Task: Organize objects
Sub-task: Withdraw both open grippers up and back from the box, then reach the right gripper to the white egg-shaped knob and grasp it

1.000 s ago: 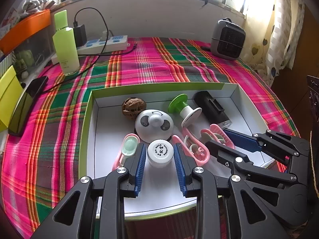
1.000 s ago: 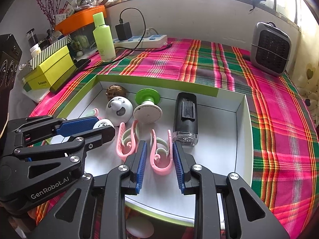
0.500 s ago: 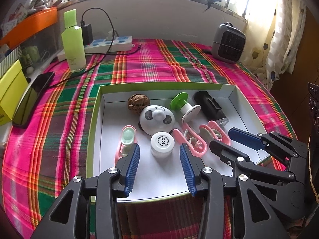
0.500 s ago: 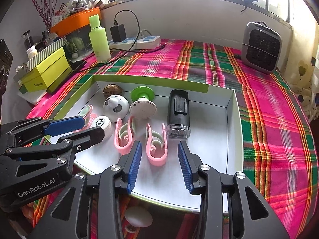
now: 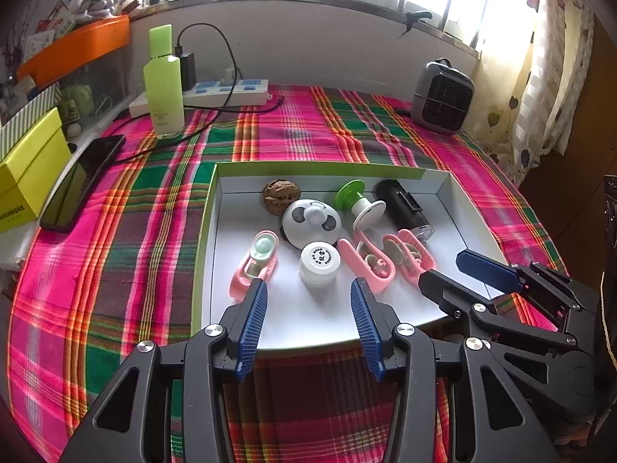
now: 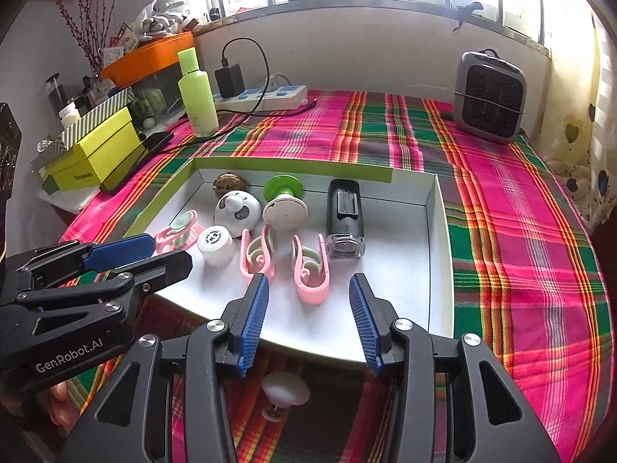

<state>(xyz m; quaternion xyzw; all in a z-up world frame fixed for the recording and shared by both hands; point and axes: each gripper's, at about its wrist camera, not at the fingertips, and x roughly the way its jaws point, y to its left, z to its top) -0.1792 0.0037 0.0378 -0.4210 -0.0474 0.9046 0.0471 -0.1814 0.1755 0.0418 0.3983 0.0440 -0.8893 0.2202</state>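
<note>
My left gripper (image 5: 308, 289) and right gripper (image 6: 306, 285): jaws just spread, nothing between them, above the tray (image 5: 385, 171); white jar (image 5: 320, 266) and pink clip (image 6: 310, 274) lie free.

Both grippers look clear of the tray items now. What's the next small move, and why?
Probably keep lifting both away. The left gripper and right gripper, jaws just opened, hold nothing; the white jar and pink clip lie free in the tray.

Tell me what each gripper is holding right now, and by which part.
Nothing is held. The left gripper and the right gripper have both just been opening, with nothing between their pads; the white jar and pink clip lie free in the tray.
</note>
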